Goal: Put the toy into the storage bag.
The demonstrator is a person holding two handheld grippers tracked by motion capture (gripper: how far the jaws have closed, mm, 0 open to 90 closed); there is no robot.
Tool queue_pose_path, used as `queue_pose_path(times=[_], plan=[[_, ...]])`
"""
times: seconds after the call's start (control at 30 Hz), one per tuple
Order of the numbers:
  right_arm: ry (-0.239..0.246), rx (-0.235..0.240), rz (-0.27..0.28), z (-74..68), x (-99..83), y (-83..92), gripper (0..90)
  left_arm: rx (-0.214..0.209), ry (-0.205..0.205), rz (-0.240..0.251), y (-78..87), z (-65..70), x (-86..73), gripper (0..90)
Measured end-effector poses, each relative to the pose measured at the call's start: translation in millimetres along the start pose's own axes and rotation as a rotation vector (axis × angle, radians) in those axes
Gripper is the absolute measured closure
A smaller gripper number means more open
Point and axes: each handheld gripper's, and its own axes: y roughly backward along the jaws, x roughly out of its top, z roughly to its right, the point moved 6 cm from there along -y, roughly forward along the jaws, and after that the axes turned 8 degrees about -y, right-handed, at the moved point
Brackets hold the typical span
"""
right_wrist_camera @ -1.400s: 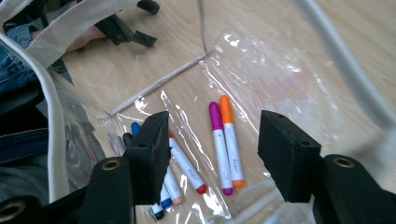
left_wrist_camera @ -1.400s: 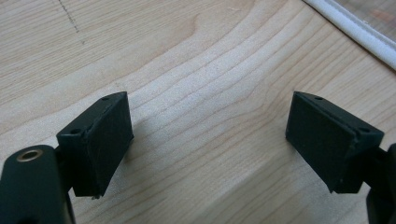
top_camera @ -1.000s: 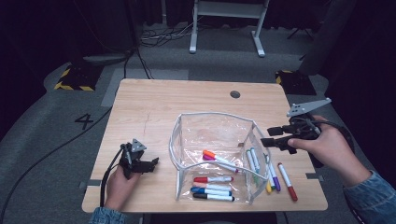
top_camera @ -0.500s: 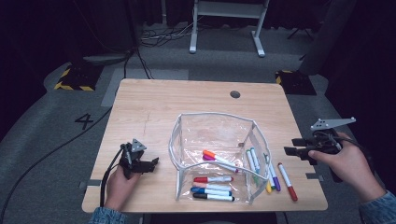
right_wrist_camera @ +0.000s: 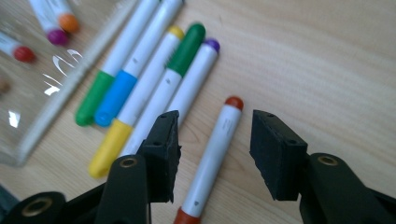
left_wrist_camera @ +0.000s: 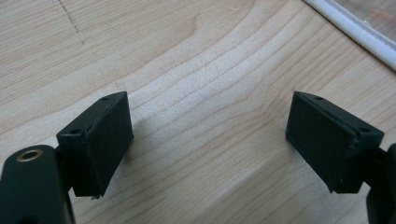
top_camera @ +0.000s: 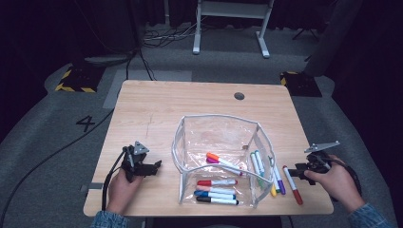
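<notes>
high view: the right gripper (top_camera: 301,169) sits low just right of the red marker (top_camera: 291,184), which lies on the table (top_camera: 190,102) outside the clear pouch (top_camera: 222,161). the left gripper (top_camera: 153,166) rests well left of the pouch.

left gripper view: jaws stand wide over bare wood, nothing between them.

right gripper view: the jaws have just been closing and straddle the red marker (right_wrist_camera: 212,156) without touching it; a purple marker (right_wrist_camera: 196,79) lies just left of the left jaw.

Black tools (right_wrist_camera: 212,156), grey plates, seemingly denim cuffs
</notes>
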Motion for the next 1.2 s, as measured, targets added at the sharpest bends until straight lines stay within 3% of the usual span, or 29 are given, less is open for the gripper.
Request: queue_pose_path(times=[0.2, 0.37, 0.47, 0.67, 0.83, 1.2], plan=[[-0.02, -0.019, -0.064, 6.4, -17.8, -22.7, 54.9, 0.0, 0.0, 0.0, 0.0, 0.0, 0.0, 14.9], [-0.025, -0.034, -0.099, 5.1, -24.9, -29.2, 64.3, 0.0, 0.0, 0.0, 0.0, 0.0, 0.0, 14.9], [-0.019, -0.08, -0.112, 5.9, -25.6, -28.5, 76.1, 0.0, 0.0, 0.0, 0.0, 0.0, 0.0, 14.9], [-0.052, -0.083, -0.103, 9.1, -23.6, -28.2, 76.6, 0.0, -0.001, 0.0, 0.0, -0.1, 0.0, 14.9], [-0.072, -0.042, -0.066, 6.5, -14.0, -12.9, 76.7, 0.0, 0.0, 0.0, 0.0, 0.0, 0.0, 14.9], [-0.038, 0.017, 0.02, -10.0, 14.6, 30.5, 76.7, 0.0, -0.001, 0.0, 0.0, -0.1, 0.0, 14.8]])
